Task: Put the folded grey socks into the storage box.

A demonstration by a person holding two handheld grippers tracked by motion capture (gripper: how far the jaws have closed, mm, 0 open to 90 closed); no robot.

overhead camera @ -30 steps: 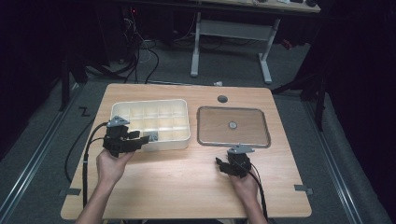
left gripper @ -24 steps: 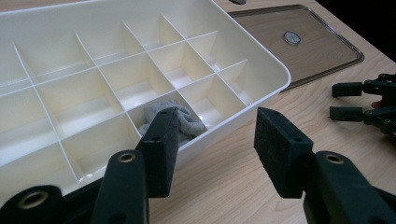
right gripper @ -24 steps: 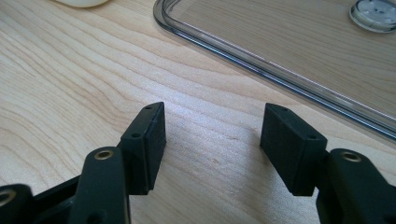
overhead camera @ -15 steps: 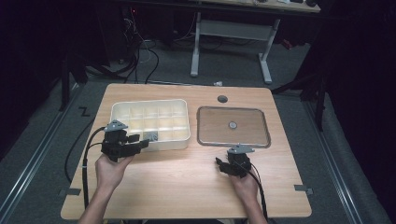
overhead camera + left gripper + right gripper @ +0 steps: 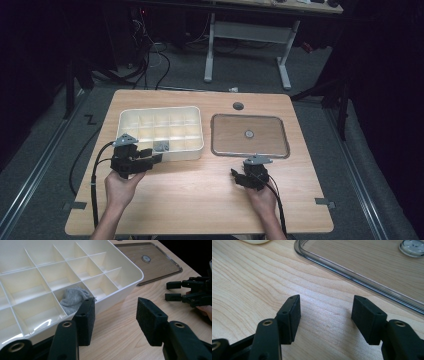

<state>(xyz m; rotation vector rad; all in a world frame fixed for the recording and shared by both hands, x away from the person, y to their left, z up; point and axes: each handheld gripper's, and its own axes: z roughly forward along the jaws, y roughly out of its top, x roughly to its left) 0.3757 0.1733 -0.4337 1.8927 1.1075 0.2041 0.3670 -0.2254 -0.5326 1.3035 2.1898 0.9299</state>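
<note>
A white compartment box (image 5: 129,121) sits at the left of the wooden table. A crumpled grey cloth (image 5: 73,298) lies in a compartment along the box's near rim, also seen from above as the grey cloth (image 5: 161,146). My left gripper (image 5: 156,159) is just in front of that rim, open, with nothing between its jaws; in its own view the left gripper (image 5: 113,312) hovers over bare wood beside the box wall (image 5: 120,291). My right gripper (image 5: 234,176) rests low over the table, below the clear lid (image 5: 250,135). The right gripper (image 5: 327,307) is open and empty.
The clear lid (image 5: 367,265) lies flat on the table with a round knob (image 5: 413,245) at its centre. The other compartments (image 5: 30,277) of the box hold nothing I can see. A round grommet (image 5: 238,106) sits near the table's far edge. Bare wood separates the two hands.
My left gripper has drawn back a little from the box's near rim toward the person, leaving the grey cloth in its compartment. The right gripper has stayed put.
</note>
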